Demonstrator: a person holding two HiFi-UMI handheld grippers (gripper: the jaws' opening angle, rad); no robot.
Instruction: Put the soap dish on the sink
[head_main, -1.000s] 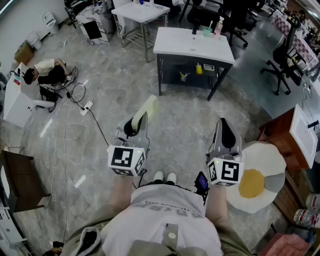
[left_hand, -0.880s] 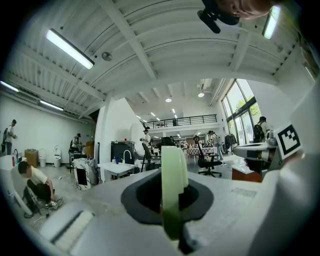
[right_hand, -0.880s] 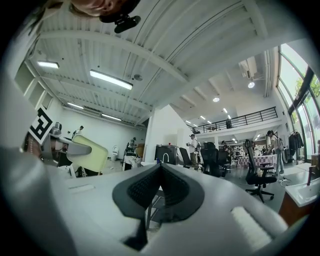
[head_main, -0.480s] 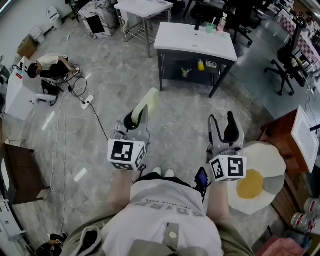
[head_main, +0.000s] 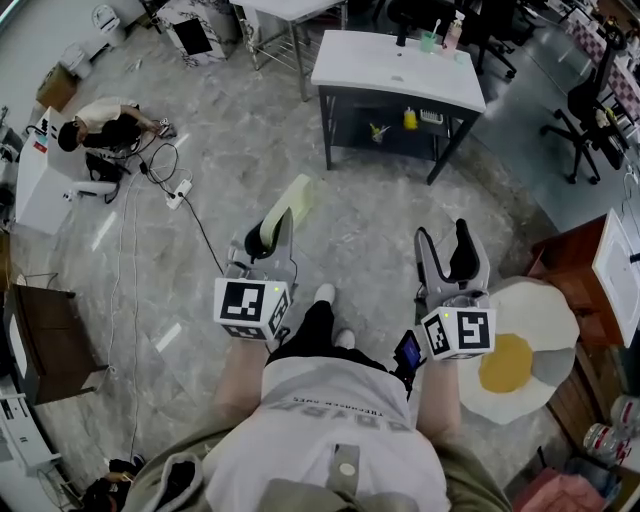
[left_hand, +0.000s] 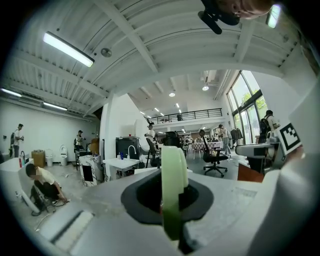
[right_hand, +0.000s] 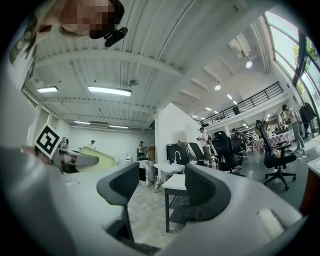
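Clamping the pale green soap dish (head_main: 296, 203) edge-on in the left gripper (head_main: 280, 225), jaws pressing tight on it and the dish jutting out past the tips, likely for carrying it securely. Pointing both grippers toward the white sink (head_main: 385, 68), well ahead of them. Just spreading the right gripper (head_main: 446, 250) fully wide, gripping nothing, probably freeing it for steadying the placement.

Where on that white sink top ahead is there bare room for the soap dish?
The sink top is bare across its left half and along the front edge. The back right corner is crowded: a green cup and a bottle stand there.
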